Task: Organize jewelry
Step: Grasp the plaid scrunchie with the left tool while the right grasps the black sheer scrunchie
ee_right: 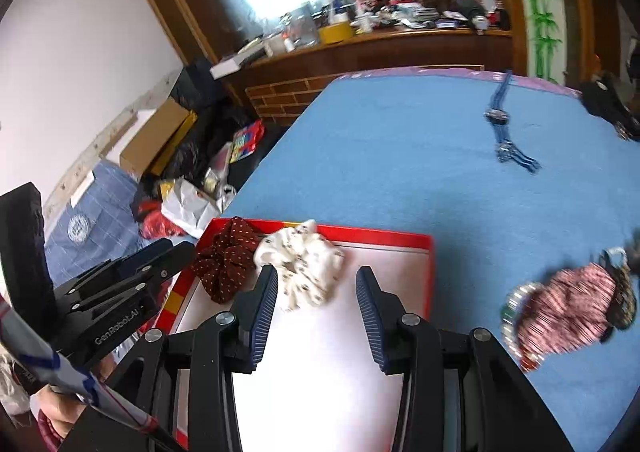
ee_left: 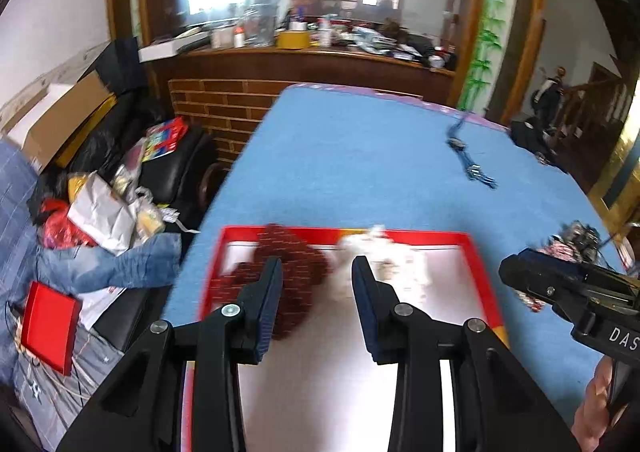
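A red tray (ee_left: 420, 235) (ee_right: 384, 239) with a white floor lies on the blue tablecloth. At its far end rest a dark red dotted scrunchie (ee_left: 298, 252) (ee_right: 226, 258) and, touching it, a white patterned scrunchie (ee_left: 384, 248) (ee_right: 308, 264). My left gripper (ee_left: 316, 272) hovers open over the tray just short of them, nothing between its fingers. My right gripper (ee_right: 317, 280) is also open and empty beside it. Right of the tray lie a pink striped scrunchie (ee_right: 568, 308) and a beaded bracelet (ee_right: 514, 312). A blue strap-like piece (ee_left: 466, 156) (ee_right: 504, 124) lies farther back.
The blue cloth (ee_left: 360, 156) covers the table, whose left edge drops to a cluttered couch with bags, boxes and denim (ee_left: 112, 260). A black bag (ee_right: 604, 104) sits at the far right corner. A wooden counter (ee_left: 304, 56) with many items stands behind.
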`<act>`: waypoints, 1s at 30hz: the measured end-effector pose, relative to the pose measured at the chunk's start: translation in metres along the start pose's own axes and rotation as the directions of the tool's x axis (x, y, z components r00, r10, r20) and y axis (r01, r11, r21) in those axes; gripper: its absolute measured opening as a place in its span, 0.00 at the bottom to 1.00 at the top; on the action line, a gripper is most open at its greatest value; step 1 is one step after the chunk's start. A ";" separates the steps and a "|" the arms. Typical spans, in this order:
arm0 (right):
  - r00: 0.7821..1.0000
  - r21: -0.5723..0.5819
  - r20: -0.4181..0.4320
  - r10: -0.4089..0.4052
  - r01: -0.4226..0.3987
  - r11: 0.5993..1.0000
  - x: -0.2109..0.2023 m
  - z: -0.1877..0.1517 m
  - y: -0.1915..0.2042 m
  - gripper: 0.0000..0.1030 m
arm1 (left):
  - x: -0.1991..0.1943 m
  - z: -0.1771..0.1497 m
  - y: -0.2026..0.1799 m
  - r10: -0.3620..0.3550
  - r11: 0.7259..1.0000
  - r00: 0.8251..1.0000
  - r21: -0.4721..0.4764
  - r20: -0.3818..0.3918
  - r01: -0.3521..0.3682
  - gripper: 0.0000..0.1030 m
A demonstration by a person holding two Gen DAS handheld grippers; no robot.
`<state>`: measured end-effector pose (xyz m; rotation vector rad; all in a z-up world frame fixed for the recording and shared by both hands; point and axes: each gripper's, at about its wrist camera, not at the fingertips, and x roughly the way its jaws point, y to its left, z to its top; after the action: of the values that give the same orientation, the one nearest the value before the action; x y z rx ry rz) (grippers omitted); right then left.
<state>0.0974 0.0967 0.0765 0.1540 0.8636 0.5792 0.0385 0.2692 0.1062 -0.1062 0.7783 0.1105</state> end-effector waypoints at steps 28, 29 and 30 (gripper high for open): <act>0.919 0.461 0.081 -0.386 0.309 0.832 -0.155 -0.043 -0.261 0.70 | 0.086 -0.016 -0.268 -0.188 0.939 0.953 0.241 -0.237 0.246 0.56; 0.915 0.471 0.073 -0.396 0.319 0.823 -0.153 -0.041 -0.266 0.73 | 0.091 -0.016 -0.270 -0.180 0.940 0.954 0.242 -0.239 0.239 0.56; 0.913 0.472 0.068 -0.402 0.326 0.819 -0.151 -0.040 -0.271 0.73 | 0.096 -0.017 -0.273 -0.176 0.941 0.954 0.243 -0.241 0.235 0.54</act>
<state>0.1037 -0.2149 0.0558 0.4442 0.8274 -0.0091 0.1325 0.0026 0.0414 0.0604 0.9883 -0.2107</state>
